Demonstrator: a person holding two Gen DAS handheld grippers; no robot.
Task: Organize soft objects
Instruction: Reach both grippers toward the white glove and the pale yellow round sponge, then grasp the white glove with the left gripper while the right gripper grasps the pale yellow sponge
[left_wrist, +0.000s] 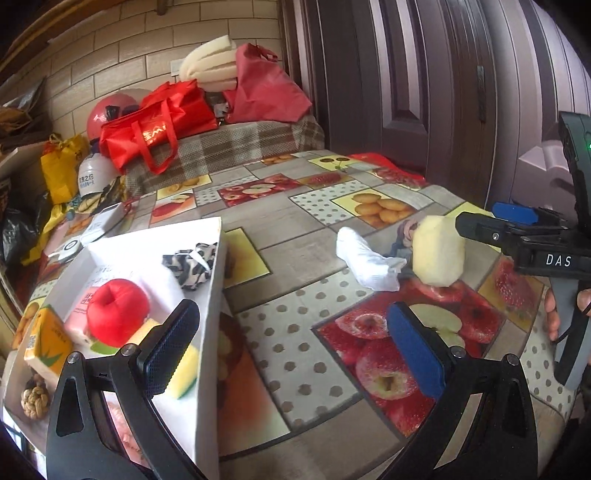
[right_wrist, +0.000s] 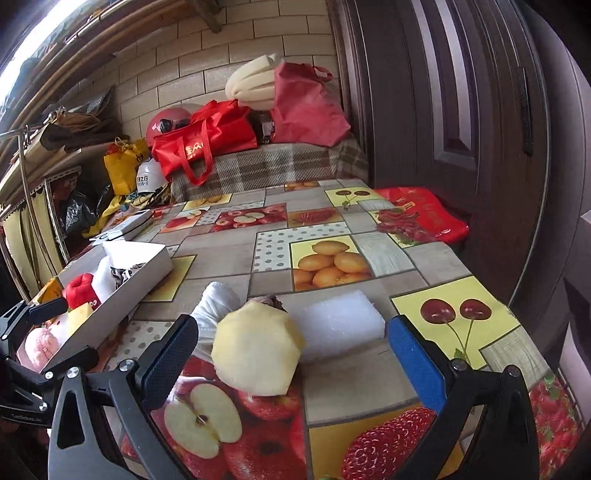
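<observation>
the surface (right_wrist: 424, 254) in front of me wears a fruit-print cloth. on its left side sits my white box (left_wrist: 212, 295), holding a red plush apple (left_wrist: 118, 314), a black-and-white cloth (left_wrist: 190, 264), a yellow sponge (left_wrist: 183, 369), a yellow tissue pack (left_wrist: 48, 339) and a knotted rope ball (left_wrist: 35, 400). right of the box, on the cloth, i see a white foam block (right_wrist: 340, 325), a white sock (left_wrist: 364, 258) and a pale yellow foam chunk (right_wrist: 258, 350), close together. my left gripper (left_wrist: 295, 347) hangs by the box, fingers spread wide and empty. my right gripper (right_wrist: 291, 354) has its fingers wide apart either side of the foam chunk, not touching it.
</observation>
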